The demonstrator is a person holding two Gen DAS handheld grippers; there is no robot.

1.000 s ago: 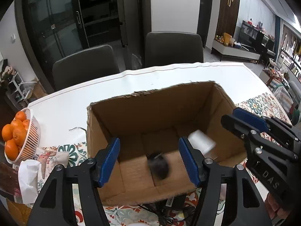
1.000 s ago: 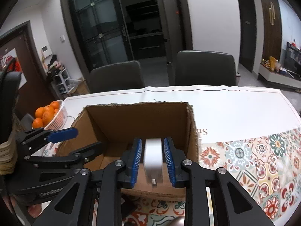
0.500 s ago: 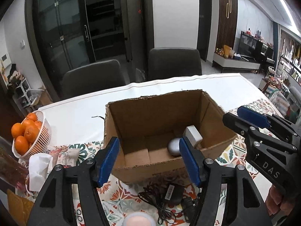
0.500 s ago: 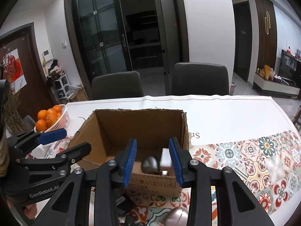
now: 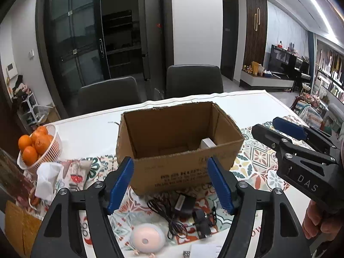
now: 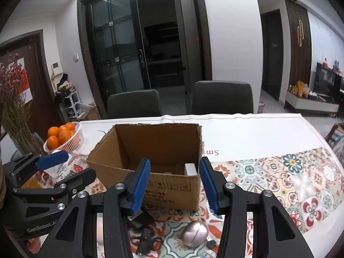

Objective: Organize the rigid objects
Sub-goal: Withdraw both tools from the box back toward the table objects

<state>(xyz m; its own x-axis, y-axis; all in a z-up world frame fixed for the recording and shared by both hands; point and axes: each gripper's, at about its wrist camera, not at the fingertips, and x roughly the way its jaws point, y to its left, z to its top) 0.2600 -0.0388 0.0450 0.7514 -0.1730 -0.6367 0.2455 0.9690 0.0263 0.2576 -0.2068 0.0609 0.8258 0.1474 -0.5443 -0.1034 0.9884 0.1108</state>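
Note:
An open cardboard box [image 5: 180, 167] [image 6: 169, 185] stands on the table in front of both grippers. A white block [image 5: 208, 143] [image 6: 190, 169] lies inside it at the right. My left gripper [image 5: 172, 182] is open and empty, held back from the box's near wall. My right gripper [image 6: 175, 182] is open and empty, also short of the box. A black adapter with cable [image 5: 182, 208] [image 6: 142, 221], a round pink object [image 5: 147, 239] and a silver egg-shaped object [image 6: 195, 233] lie on the table near me.
A white basket of oranges [image 5: 37, 148] [image 6: 64, 138] stands at the left, with a white tissue [image 5: 46, 180] beside it. Two dark chairs [image 5: 193, 81] stand behind the table. The patterned tablecloth [image 6: 290, 182] covers the right side.
My right gripper opened and let the white block fall into the box. Both grippers pulled back and up from the box.

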